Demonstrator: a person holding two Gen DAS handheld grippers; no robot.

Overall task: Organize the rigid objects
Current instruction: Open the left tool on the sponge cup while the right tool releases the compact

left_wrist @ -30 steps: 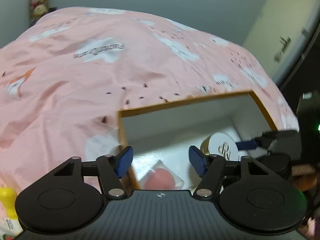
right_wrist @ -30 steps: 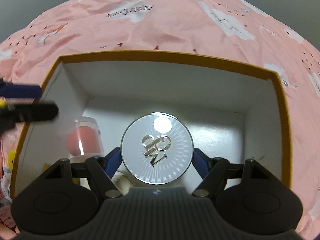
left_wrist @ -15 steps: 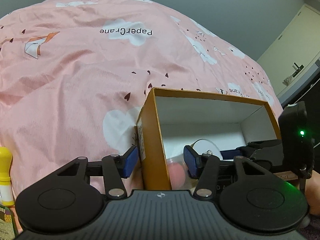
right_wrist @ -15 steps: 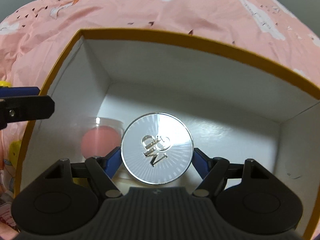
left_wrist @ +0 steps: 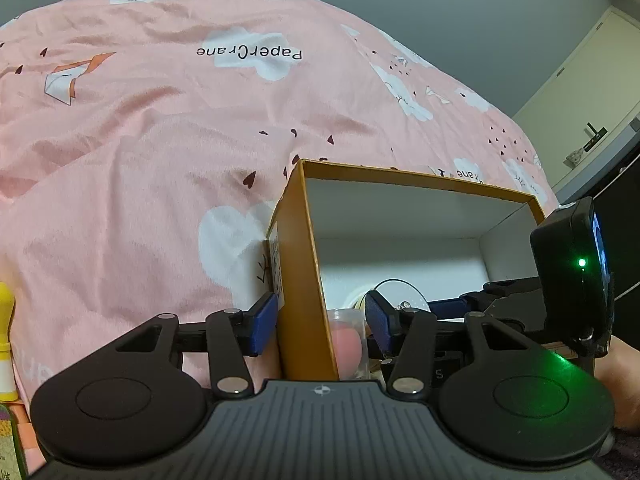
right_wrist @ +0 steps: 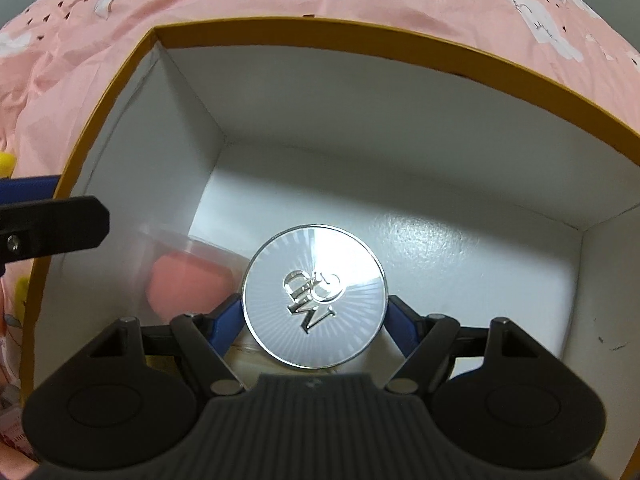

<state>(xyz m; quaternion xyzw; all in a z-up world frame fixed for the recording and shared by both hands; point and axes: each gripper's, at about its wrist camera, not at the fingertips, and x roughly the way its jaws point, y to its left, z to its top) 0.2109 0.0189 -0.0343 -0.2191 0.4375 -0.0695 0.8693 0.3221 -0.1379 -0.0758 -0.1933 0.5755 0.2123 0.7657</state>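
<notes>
We are holding round mirrored compact [right_wrist: 315, 297], clamped in right hand-held gripper [right_wrist: 315, 320], inside orange cardboard box [right_wrist: 360, 40] beside pink sponge [right_wrist: 188, 284]; left hand-held gripper [left_wrist: 320, 322] closing astride box wall, inner pad apart.

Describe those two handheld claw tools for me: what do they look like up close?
Both match. The left gripper and the right gripper each have a ribbed dark grey body with two round black discs, black linkage arms joined by silver rivets, and blue pads on the fingertips. A green light glows on the right one's housing.
</notes>
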